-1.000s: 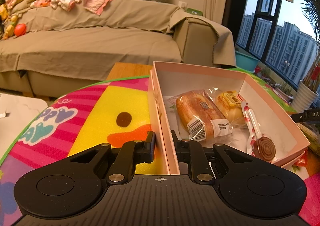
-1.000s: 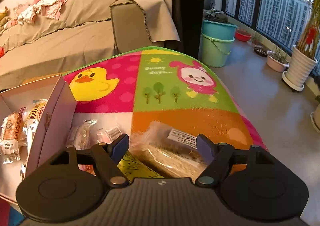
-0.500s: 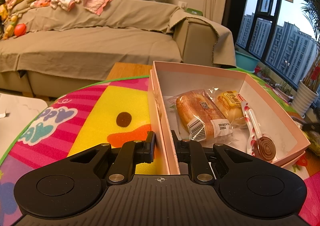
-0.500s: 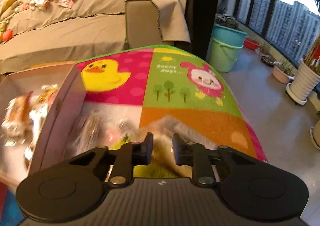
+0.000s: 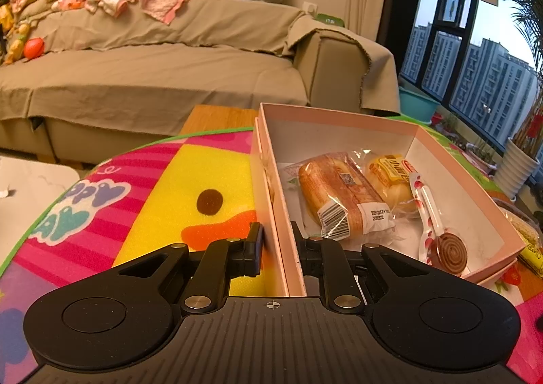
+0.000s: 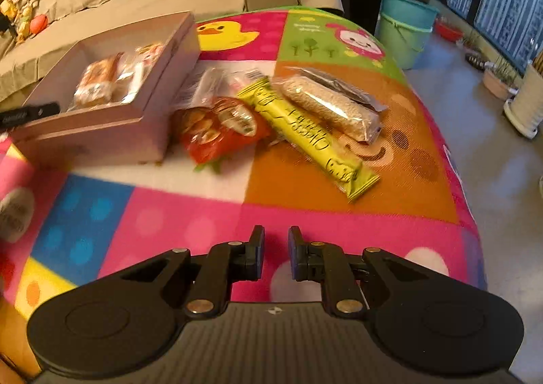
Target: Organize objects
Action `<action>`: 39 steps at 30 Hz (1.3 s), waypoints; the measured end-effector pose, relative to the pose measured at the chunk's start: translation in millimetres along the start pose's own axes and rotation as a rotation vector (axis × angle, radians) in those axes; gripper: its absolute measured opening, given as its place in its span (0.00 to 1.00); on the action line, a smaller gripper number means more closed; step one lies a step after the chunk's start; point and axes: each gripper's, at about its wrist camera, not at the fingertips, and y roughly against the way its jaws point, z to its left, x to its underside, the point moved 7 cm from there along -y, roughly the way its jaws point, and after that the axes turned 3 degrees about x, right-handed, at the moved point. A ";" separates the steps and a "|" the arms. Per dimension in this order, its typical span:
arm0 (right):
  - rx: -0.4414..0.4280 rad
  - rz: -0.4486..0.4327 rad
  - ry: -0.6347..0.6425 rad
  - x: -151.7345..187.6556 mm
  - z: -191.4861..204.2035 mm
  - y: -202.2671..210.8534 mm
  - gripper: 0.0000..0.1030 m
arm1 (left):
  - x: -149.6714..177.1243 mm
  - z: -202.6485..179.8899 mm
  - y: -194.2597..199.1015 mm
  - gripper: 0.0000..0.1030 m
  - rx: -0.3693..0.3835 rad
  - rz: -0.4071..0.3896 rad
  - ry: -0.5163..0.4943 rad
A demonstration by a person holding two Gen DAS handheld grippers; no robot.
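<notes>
Pink box (image 5: 441,160) sits on the cartoon play mat (image 5: 176,187), lid off, near the mat's sofa-side edge. Inside the box: wrapped bread roll (image 5: 339,194) against the left wall, yellow-wrapped bun (image 5: 390,177) just beside it, swirl lollipop (image 5: 448,250) lying along the right side, candy end nearest the camera.

Left gripper (image 5: 276,241) straddles the box's left wall: one finger outside, one inside, the jaws closed down on the wall with the cardboard between the pads.

Just right of the box, on the mat: red snack bag (image 6: 217,126) touching the box's corner area, long yellow bar (image 6: 305,132) beside it, clear-wrapped sesame bar (image 6: 332,105) next out, overlapping a dark packet behind. A small clear packet (image 6: 207,81) lies against the box's right wall.

Right gripper (image 6: 275,255) hangs above bare mat, well apart from the box; jaws nearly closed, a narrow gap left, nothing between them.

Beige sofa (image 5: 152,71) stands behind the box.
</notes>
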 end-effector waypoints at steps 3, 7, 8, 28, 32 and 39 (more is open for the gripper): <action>-0.021 0.001 0.014 7.9 13.8 7.3 0.15 | 0.1 0.3 -0.1 0.17 0.000 0.000 0.000; -0.042 0.008 0.064 10.4 32.0 11.9 0.19 | 0.1 0.3 -0.1 0.17 0.001 0.000 0.000; -0.051 0.010 0.074 10.6 36.2 12.4 0.19 | 0.1 0.2 -0.1 0.17 0.000 0.000 0.000; -0.022 -0.043 0.128 -7.3 40.8 3.8 0.46 | 0.0 0.6 0.0 0.17 0.000 0.000 -0.001; -0.005 -0.049 0.127 -11.1 36.4 -0.5 0.47 | -0.1 0.2 0.0 0.17 0.000 0.000 0.000; 0.174 -0.238 0.237 -38.0 18.6 -2.1 0.59 | 0.1 0.5 -0.5 0.17 -0.001 0.000 -0.001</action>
